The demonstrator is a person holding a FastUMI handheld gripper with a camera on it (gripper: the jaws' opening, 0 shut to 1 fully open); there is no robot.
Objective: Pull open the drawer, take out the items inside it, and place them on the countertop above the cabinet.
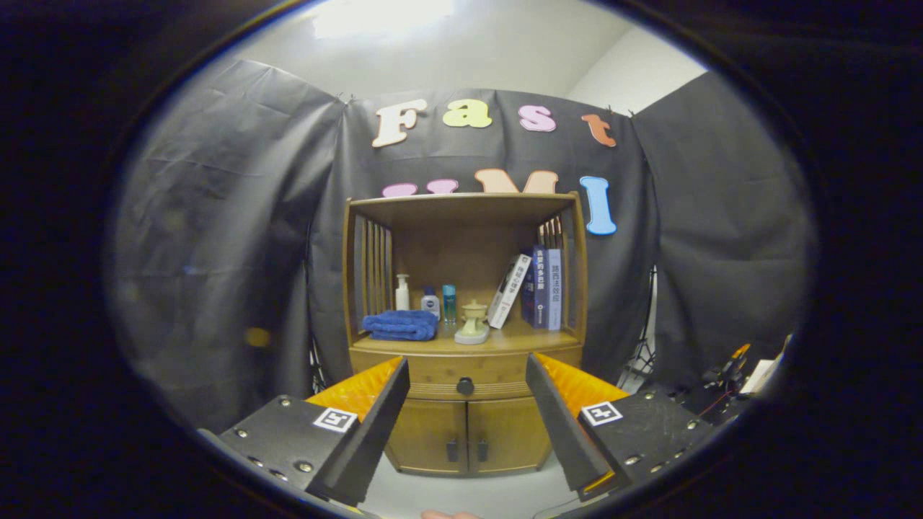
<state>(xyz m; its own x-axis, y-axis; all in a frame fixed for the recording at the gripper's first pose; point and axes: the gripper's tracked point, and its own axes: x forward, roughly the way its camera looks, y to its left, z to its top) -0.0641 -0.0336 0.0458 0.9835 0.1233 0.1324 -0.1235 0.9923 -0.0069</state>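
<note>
Straight ahead, the closed drawer sits beyond the wide-open, empty tool.

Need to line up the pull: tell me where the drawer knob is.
In the gripper view, the drawer knob sits centred on the closed drawer, below the countertop and above the two cabinet doors, beyond the open gripper, framed between its fingers.

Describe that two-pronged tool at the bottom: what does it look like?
The gripper has two wedge-shaped fingers, spread open, with ribbed inner faces. Each is fixed to a flat black plate studded with silver screws and bearing a small square black-and-white marker.
</note>
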